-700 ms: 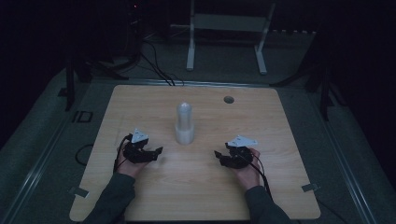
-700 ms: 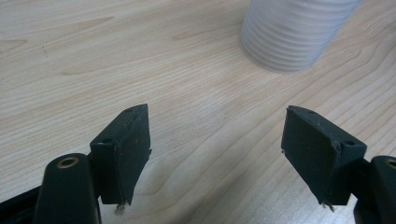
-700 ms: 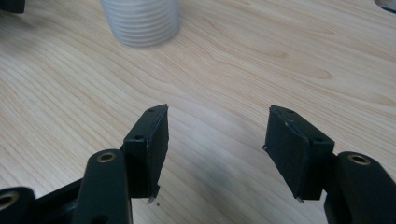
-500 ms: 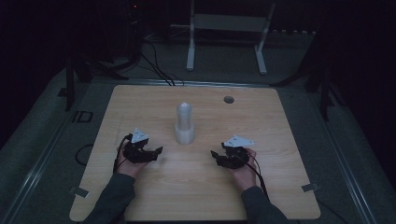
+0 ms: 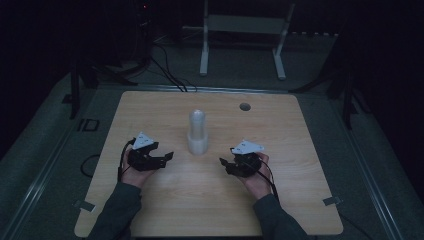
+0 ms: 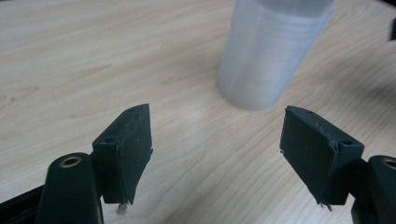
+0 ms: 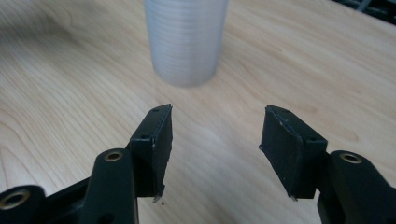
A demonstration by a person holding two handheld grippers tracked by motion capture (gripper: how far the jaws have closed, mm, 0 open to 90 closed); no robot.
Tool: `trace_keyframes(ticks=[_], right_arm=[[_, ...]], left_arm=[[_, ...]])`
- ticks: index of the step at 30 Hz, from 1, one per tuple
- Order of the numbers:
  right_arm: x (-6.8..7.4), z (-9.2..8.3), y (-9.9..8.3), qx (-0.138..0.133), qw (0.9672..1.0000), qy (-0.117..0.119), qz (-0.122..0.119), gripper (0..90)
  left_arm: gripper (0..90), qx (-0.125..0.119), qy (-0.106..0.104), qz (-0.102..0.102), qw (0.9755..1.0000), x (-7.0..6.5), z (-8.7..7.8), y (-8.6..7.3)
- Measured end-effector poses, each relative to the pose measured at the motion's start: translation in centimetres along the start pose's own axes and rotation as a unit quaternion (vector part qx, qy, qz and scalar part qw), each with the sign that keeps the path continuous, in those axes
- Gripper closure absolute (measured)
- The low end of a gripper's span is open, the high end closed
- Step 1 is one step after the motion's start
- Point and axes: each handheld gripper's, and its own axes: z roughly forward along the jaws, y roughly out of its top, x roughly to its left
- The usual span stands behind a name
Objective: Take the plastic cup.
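In the high view, a light wooden worktop [image 5: 310, 150] stands in a dark room. A translucent white plastic cylinder [image 5: 198, 132] stands upright near its middle: a narrower tube with a rounded top rising from a wider round base. The left hand-held gripper [image 5: 169, 156] rests on the worktop to the left of the cylinder and nearer the person, its jaws pointing right toward the base. The right hand-held gripper [image 5: 223, 162] rests to the right of the cylinder, also nearer the person, with its jaws pointing left. Both lie near the cylinder but apart from it. A small round hole [image 5: 244, 106] sits in the worktop toward the far right, and a white metal stand [image 5: 244, 24] is on the floor beyond the far edge.

In the left gripper view, the two black jaws stand wide apart with bare wood between them. The cylinder's base rises ahead of the gap, slightly to the right, untouched.

In the right gripper view, the jaws stand apart with a clear gap and nothing between them. The cylinder's base stands ahead, to the left of the gap, clear of both pads.
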Motion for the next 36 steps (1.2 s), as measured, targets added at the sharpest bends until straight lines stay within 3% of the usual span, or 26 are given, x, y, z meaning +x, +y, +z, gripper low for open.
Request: trace_keyframes(ticks=[7, 14, 22, 36], right_arm=[[0.2, 0.5, 1.7, -0.016, 0.9998, 0.012, 0.000, 43.6], [0.5, 1.9, 2.9, -0.028, 0.9992, 0.029, 0.004, 39.8], [0.1, 2.9, 3.8, -0.032, 0.9986, 0.042, 0.007, 35.1], [0.1, 4.1, 4.5, -0.040, 0.9984, 0.041, 0.000, 32.5]], left_arm=[[24.7, -0.018, -0.003, 0.015, 0.9997, -0.1, -1.1, 2.0], [24.6, -0.030, -0.014, 0.051, 0.9982, -1.3, -1.5, 5.0], [24.3, -0.036, -0.030, 0.079, 0.9958, -2.4, -0.8, 7.9], [20.0, -0.041, -0.050, 0.089, 0.9939, -3.3, 1.8, 10.5]])
